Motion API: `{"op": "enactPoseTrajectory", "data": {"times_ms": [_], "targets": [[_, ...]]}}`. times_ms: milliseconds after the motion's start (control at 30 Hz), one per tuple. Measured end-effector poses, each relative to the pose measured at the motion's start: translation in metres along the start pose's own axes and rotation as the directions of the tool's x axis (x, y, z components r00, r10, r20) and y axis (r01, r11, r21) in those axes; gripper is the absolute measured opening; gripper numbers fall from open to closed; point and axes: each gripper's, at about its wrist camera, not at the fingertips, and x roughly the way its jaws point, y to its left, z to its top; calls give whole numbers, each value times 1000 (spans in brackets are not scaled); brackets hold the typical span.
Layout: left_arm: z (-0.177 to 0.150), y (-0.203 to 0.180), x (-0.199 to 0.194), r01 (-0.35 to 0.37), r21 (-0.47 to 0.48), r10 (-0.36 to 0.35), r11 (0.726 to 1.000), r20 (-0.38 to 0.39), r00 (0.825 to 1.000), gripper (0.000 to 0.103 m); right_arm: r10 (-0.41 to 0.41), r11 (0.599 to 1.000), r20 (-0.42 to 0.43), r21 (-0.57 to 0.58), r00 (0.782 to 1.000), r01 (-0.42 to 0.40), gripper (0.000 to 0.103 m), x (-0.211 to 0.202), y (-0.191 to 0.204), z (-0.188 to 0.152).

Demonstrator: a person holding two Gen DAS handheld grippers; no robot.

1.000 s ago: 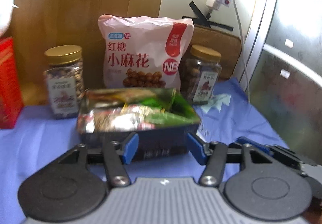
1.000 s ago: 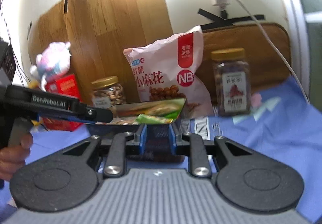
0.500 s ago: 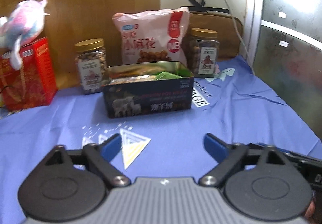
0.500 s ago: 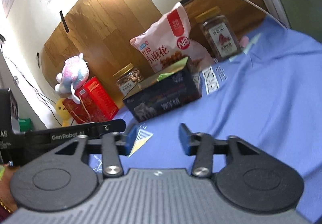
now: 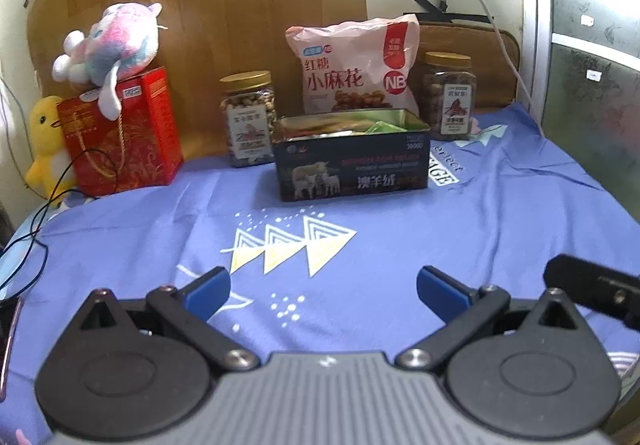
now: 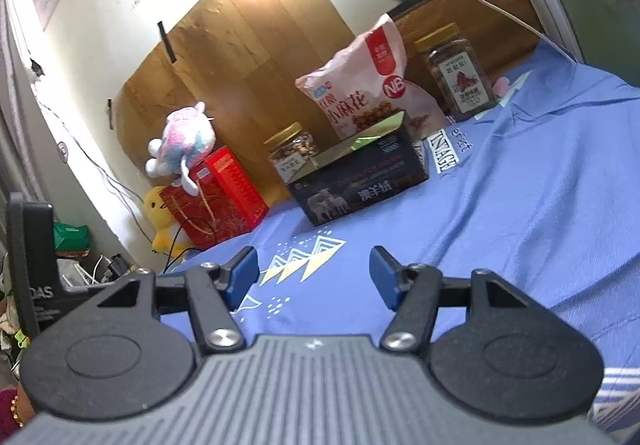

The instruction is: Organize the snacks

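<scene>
A dark open tin box (image 5: 352, 165) holding several snack packets stands at the back of the blue cloth; it also shows in the right wrist view (image 6: 360, 185). Behind it leans a pink snack bag (image 5: 356, 65) (image 6: 368, 85), with a gold-lidded nut jar on the left (image 5: 249, 119) (image 6: 294, 151) and another on the right (image 5: 450, 95) (image 6: 456, 71). My left gripper (image 5: 322, 287) is open and empty, well in front of the tin. My right gripper (image 6: 314, 273) is open and empty, also back from the tin.
A red gift box (image 5: 120, 133) with a plush toy (image 5: 108, 49) on top and a yellow duck (image 5: 46, 149) stand at the far left. A wooden board (image 5: 240, 5) backs the table. Black cables (image 5: 24, 237) trail at the left edge. The blue cloth (image 5: 400, 237) covers the table.
Both grippers have pulled back from the tin box and opened; the right one had been shut on the tin's near wall a second ago. The tin stays in place.
</scene>
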Motion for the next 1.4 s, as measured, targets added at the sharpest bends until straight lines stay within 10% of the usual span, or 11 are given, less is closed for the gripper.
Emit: {"op": "enactPoseTrajectory", "data": {"times_ms": [1400], "targets": [[-18, 11, 3, -197, 23, 198, 980, -36, 980, 103, 38, 999, 33, -27, 999, -37, 74, -12, 10, -1]]}}
